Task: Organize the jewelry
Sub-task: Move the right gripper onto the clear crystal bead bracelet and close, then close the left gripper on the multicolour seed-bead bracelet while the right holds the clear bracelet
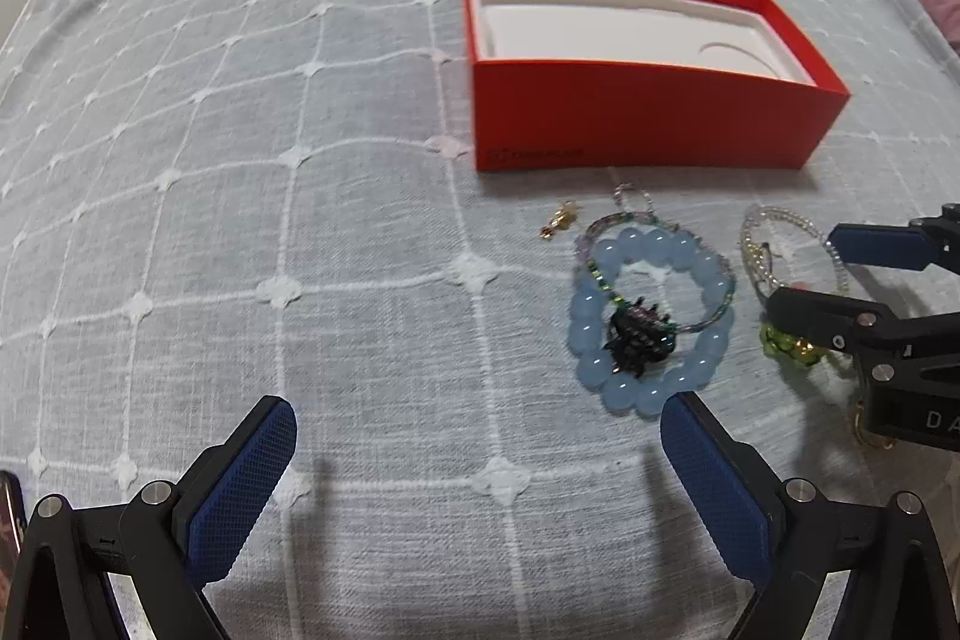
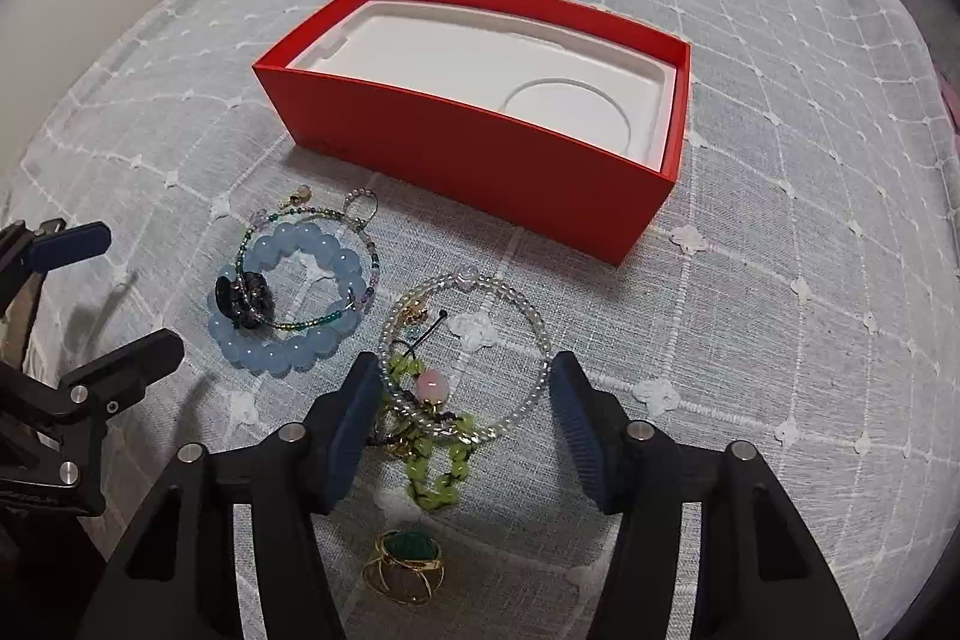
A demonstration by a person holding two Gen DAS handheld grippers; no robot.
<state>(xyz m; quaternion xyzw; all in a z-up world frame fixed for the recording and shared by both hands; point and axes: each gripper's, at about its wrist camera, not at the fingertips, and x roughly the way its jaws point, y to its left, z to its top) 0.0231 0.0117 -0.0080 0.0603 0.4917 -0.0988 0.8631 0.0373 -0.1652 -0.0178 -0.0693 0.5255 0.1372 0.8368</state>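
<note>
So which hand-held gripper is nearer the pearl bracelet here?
Right. The right hand-held gripper straddles the pearl bracelet, one finger on each side of it. The left hand-held gripper hangs open over bare cloth, beyond the blue bead bracelet.

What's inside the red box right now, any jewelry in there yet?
The red box holds only its white moulded insert, with a round recess at one end. No jewelry shows in it. The near wall hides the insert's front strip, and anything beneath the insert is covered.
</note>
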